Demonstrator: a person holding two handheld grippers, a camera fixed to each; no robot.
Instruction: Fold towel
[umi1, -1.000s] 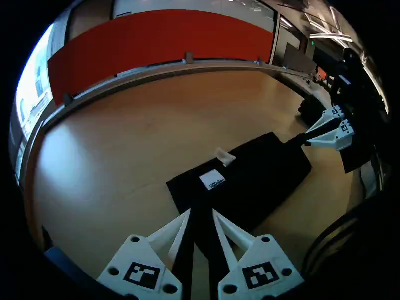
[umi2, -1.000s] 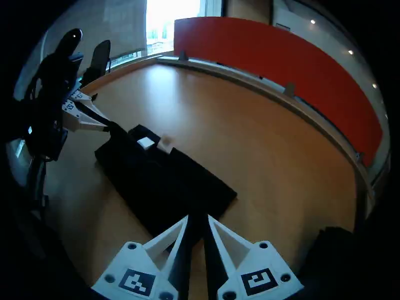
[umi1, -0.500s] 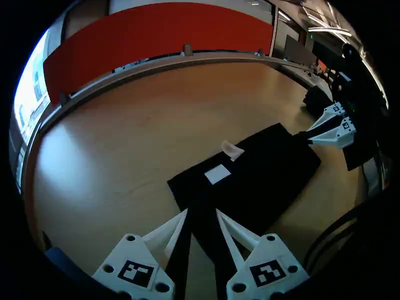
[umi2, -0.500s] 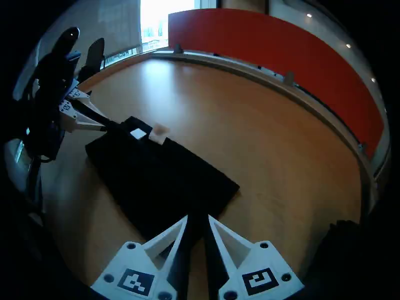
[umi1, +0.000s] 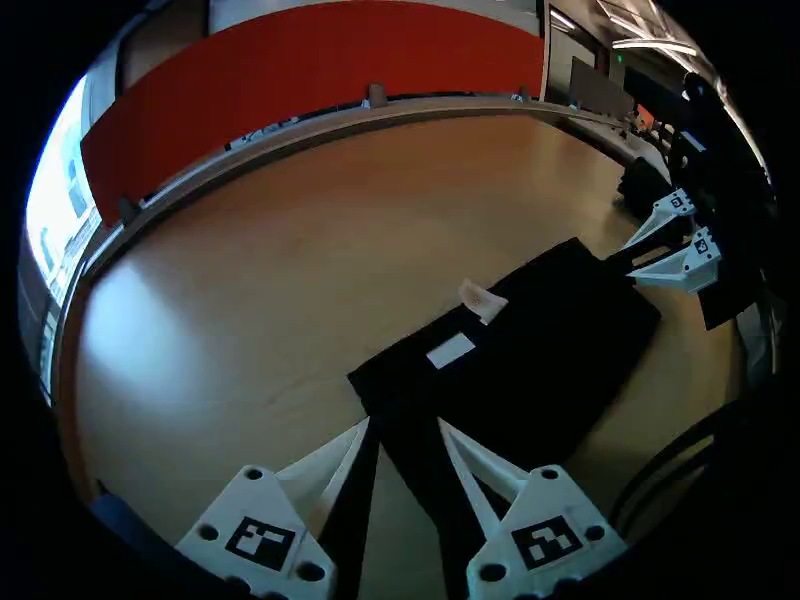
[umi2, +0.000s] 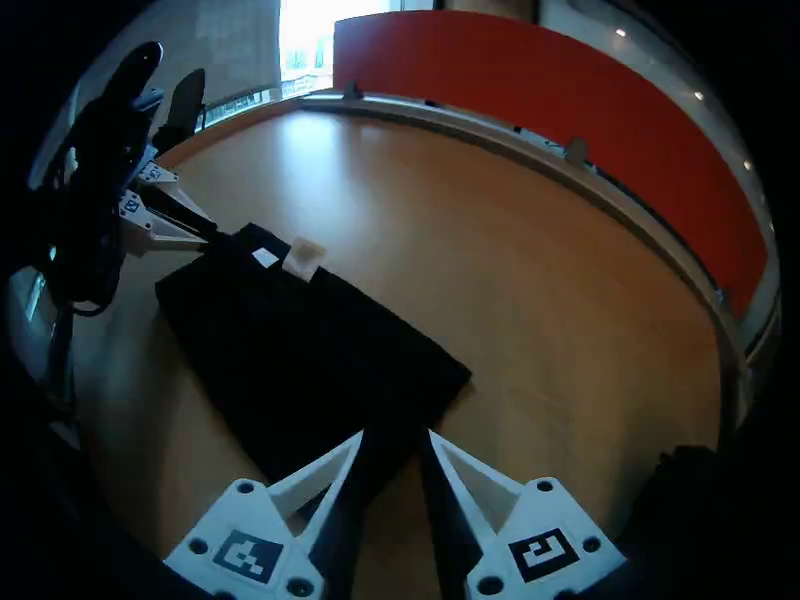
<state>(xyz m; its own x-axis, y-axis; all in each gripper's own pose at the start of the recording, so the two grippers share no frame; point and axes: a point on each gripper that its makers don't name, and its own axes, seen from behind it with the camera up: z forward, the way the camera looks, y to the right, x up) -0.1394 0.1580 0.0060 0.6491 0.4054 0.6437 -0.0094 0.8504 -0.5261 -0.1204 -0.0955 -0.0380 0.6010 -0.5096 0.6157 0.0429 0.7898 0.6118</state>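
Black towel (umi1: 540, 340) lies flat on the wooden table (umi1: 250, 300), running from 6 toward 3 o'clock in the left gripper view. One short end sits between the narrowly parted fingers of the left gripper (umi1: 403, 430) and the other between those of the right gripper (umi2: 392, 440); whether either pinches, I cannot tell. To fold well, I judge both ends should move level, with the edges squared before letting go.

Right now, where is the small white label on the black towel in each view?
Left gripper view: white label just right of centre, on the near end of the black towel.
Right gripper view: white label upper left, at the black towel far end.
Shared landmark: the red wall panel behind.
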